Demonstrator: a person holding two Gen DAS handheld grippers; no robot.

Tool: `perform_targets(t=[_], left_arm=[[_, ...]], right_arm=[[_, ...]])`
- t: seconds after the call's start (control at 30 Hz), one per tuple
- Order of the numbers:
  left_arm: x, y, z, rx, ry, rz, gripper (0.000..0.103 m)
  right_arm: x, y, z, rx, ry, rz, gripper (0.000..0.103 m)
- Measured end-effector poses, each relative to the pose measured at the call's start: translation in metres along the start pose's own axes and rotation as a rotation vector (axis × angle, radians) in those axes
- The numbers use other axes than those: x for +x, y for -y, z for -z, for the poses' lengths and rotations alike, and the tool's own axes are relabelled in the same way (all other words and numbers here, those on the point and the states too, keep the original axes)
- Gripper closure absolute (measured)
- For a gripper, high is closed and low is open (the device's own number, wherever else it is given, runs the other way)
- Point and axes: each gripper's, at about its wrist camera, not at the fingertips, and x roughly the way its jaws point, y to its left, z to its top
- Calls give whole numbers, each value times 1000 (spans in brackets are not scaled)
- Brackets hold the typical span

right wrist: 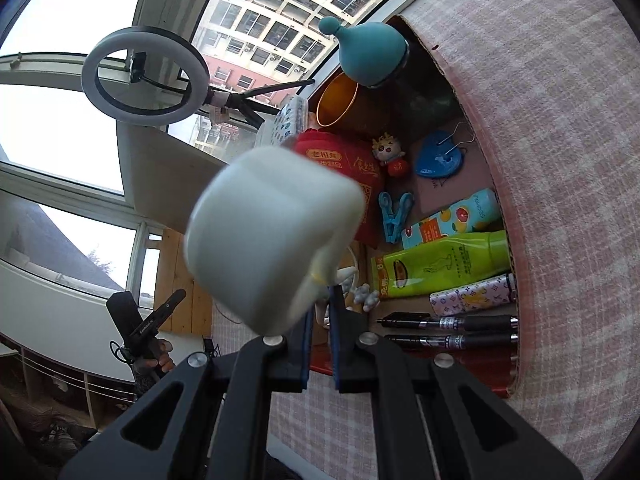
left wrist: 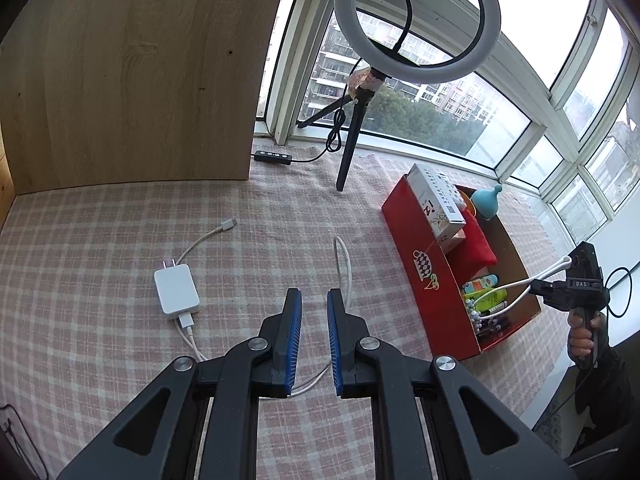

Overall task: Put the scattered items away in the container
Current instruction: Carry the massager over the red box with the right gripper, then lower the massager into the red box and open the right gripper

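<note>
A white charger [left wrist: 176, 289] with its cable [left wrist: 343, 264] lies on the checked cloth, just left of and beyond my left gripper [left wrist: 314, 300], which is open and empty above the cable. The red cardboard box [left wrist: 424, 264] stands to the right, full of items. My right gripper [left wrist: 536, 286] hangs over the box, shut on a white cable [left wrist: 516, 284]. In the right wrist view my right gripper [right wrist: 320, 300] holds that cable, and a blurred white charger block [right wrist: 272, 236] dangles in front of the lens above the box [right wrist: 496, 168].
The box holds a teal bulb [right wrist: 368, 52], a red pouch [right wrist: 344, 160], a green tube [right wrist: 444, 264], pens [right wrist: 448, 324], clips and small toys. A ring light on a tripod [left wrist: 416, 24] stands behind. A wooden panel [left wrist: 132, 72] rises at the back left. Windows [left wrist: 440, 120] run along the far side.
</note>
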Motion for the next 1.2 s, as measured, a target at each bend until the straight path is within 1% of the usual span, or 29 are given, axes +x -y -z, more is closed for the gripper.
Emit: perform_targets(t=[0.1, 0.13, 0.47, 0.53, 0.6, 0.7, 0.83, 0.93, 1.0, 1.2], left_arm=[[-2, -1, 1, -4, 2, -2, 92], [-2, -1, 1, -5, 3, -3, 89], [-1, 4, 0, 10, 2, 3, 89], [-1, 5, -1, 16, 1, 3, 89], [0, 5, -2, 20, 1, 4, 89], [-1, 7, -4, 27, 2, 9, 89], [-2, 7, -4, 32, 6, 15, 89], [-1, 6, -3, 29, 5, 16, 89], [-1, 5, -2, 26, 4, 18, 89], [-2, 4, -1, 27, 8, 22, 89]], right_arm=[[3, 5, -2, 12, -15, -3, 95], [4, 7, -2, 16, -21, -5, 95], [3, 24, -8, 71, -40, 12, 93], [2, 26, -9, 69, -35, 41, 91], [2, 28, -10, 78, -35, 46, 91], [2, 25, -11, 65, -41, 78, 90], [0, 24, -8, 78, -45, 108, 90], [-3, 24, -5, 82, -44, 122, 89], [-6, 23, -3, 80, -39, 126, 85], [-19, 21, -4, 99, -1, 125, 85]])
